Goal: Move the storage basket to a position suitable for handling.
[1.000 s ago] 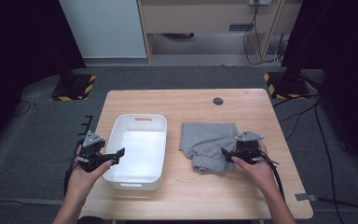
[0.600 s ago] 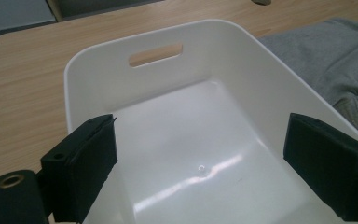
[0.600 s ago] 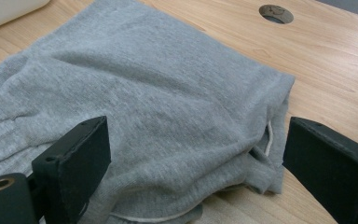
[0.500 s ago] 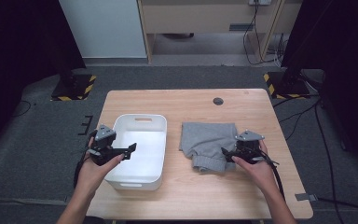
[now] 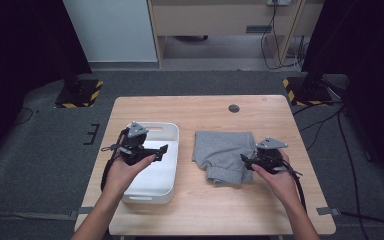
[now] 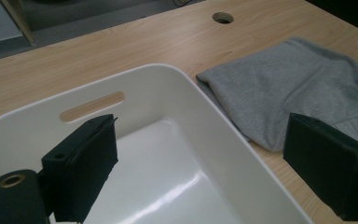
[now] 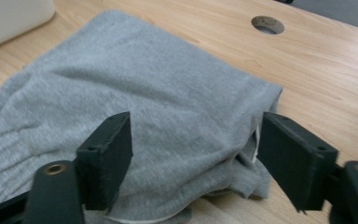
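A grey folded garment (image 5: pixel 225 150) (image 6: pixel 284 88) (image 7: pixel 144 79) lies on the wooden table, right of a white plastic bin (image 5: pixel 150 182) (image 6: pixel 158 70). My left gripper (image 5: pixel 156 152) (image 6: pixel 200 154) hovers open over the bin's interior with nothing between its jaws. My right gripper (image 5: pixel 246 162) (image 7: pixel 196 140) sits low at the garment's right edge. Its jaws have just been closing and straddle the folded corner of cloth. The pads stand apart from the cloth and are not pressing on it.
A round cable hole (image 5: pixel 234 108) (image 7: pixel 267 24) sits in the table top near the far edge. The bin has a slot handle (image 6: pixel 92 106) in its far wall. Bare wood (image 5: pixel 205 210) lies in front of the garment.
My left gripper has moved right and a little up, from the bin's left rim to over its inside. The right hand has stayed at the garment's edge.
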